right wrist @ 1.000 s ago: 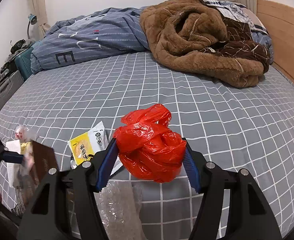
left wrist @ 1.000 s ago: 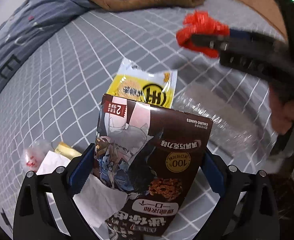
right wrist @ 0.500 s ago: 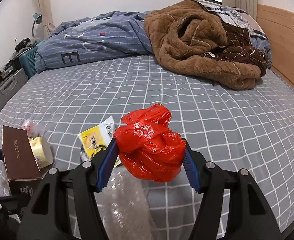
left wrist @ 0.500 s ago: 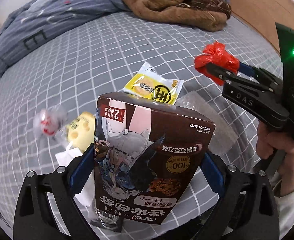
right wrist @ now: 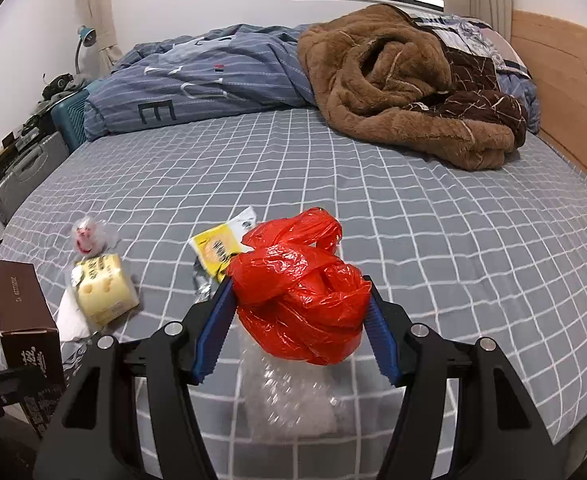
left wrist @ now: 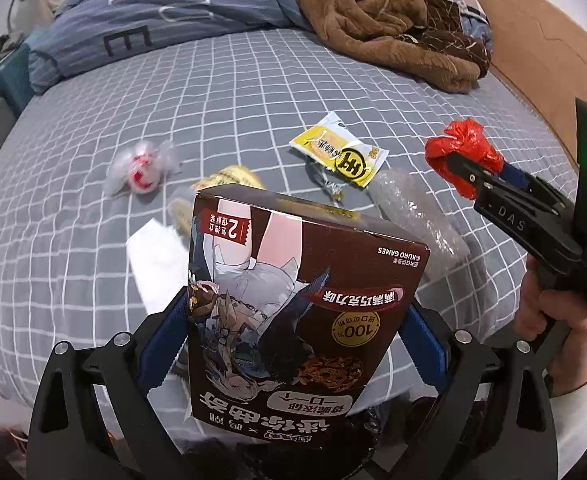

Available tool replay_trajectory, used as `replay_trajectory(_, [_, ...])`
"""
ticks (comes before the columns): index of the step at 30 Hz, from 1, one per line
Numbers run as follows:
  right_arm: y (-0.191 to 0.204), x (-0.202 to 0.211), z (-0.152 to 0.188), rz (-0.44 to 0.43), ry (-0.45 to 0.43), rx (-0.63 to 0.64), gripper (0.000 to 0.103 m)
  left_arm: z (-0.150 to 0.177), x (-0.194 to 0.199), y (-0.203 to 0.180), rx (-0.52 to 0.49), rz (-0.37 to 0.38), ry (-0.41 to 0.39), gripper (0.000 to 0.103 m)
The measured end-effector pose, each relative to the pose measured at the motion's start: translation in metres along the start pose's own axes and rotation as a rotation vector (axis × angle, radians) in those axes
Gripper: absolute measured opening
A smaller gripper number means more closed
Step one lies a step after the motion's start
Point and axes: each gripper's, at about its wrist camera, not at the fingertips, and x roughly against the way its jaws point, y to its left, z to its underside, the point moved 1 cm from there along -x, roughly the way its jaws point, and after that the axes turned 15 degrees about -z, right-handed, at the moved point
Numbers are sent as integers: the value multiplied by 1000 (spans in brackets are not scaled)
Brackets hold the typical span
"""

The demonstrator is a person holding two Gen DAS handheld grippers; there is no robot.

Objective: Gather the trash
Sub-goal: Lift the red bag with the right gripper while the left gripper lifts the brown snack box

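Observation:
My left gripper (left wrist: 293,340) is shut on a brown snack box (left wrist: 293,300), held upright above the bed's near edge; the box also shows in the right wrist view (right wrist: 25,320). My right gripper (right wrist: 299,324) is shut on a crumpled red plastic bag (right wrist: 301,292), also seen in the left wrist view (left wrist: 463,152). On the grey checked bed sheet (right wrist: 413,220) lie a yellow snack wrapper (left wrist: 339,152), a clear bubble wrap piece (left wrist: 413,208), a yellow cheese-like packet (right wrist: 103,288), a white tissue (left wrist: 157,256) and a clear wrapper with red print (left wrist: 141,168).
A brown fleece blanket (right wrist: 405,84) and a blue striped duvet (right wrist: 205,76) are heaped at the far side of the bed. A wooden headboard (right wrist: 565,80) runs along the right. Suitcases (right wrist: 21,168) stand by the left wall.
Both grippers have pulled back and risen from the bed with their loads. More of the bed and the loose trash now shows beyond the box.

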Motion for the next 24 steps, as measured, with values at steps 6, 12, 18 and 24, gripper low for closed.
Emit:
replay_trajectory(6, [20, 15, 17, -14, -1, 8, 59, 25, 10, 14, 46, 6, 5, 93])
replay_trajectory(12, [39, 31, 35, -25, -3, 24, 59, 45, 20, 30, 90, -19, 7, 93])
replay_trajectory(18, [55, 48, 57, -35, 5, 28, 59, 67, 32, 42, 119, -48, -9, 93])
replay_trajectory(24, [73, 65, 80, -40, 12, 36, 59, 92, 37, 50, 158, -51, -22, 93])
